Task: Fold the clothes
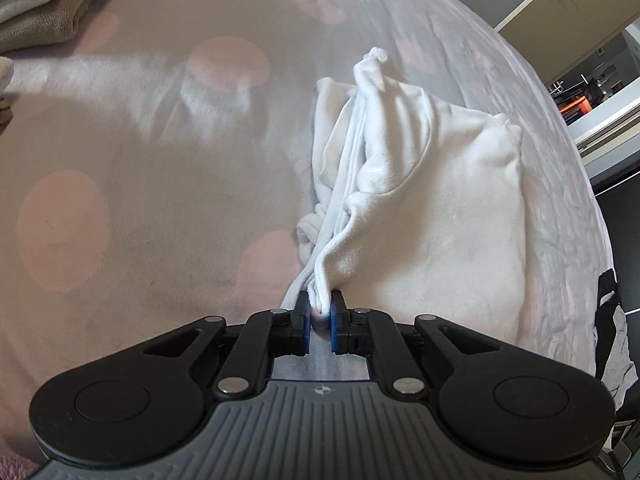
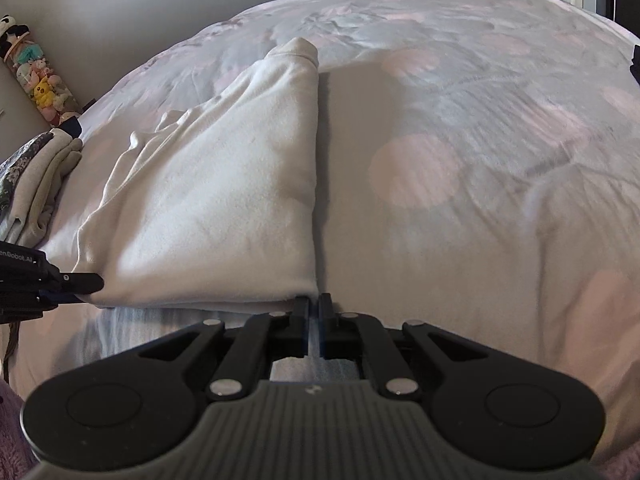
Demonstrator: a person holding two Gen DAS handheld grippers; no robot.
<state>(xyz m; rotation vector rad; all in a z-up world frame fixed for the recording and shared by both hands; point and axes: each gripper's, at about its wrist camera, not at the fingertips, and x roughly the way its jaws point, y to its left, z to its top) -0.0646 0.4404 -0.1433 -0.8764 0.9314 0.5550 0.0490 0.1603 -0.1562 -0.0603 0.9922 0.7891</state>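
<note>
1. A white fleece garment (image 1: 440, 200) lies partly folded on a bed, well apart from the bed's edges in both views.
2. The bedcover (image 1: 140, 160) under it is pale grey with large pink dots.
3. The left gripper (image 1: 320, 304) has its 2 jaws drawn narrow, pinching a bunched corner of the white fleece garment between the blue pads (image 1: 306, 320).
4. From that pinch the cloth rises in a twisted ridge toward the far end, where a small tip stands up.
5. To the right of the ridge in the left wrist view, the garment spreads as a broad, smooth panel.
6. The right gripper (image 2: 314, 306) has its jaws almost together, clamped on the near right corner of the garment (image 2: 208, 208), where a thin edge of cloth runs into the slit between them.
7. In the right wrist view the garment forms a wedge, its right side a straight fold line running away to a cuff-like end.
8. The left gripper (image 2: 80, 282) shows at the left edge of that view, touching the garment's near left corner.
9. A stack of folded clothes (image 2: 36, 184) sits at the bed's left side, apart from the garment; the same stack (image 1: 44, 4) appears at the upper left of the left wrist view.
10. A row of plush toys (image 2: 36, 80) hangs against the wall beyond it.
11. An open doorway (image 1: 588, 92) shows at the right of the left wrist view.
</note>
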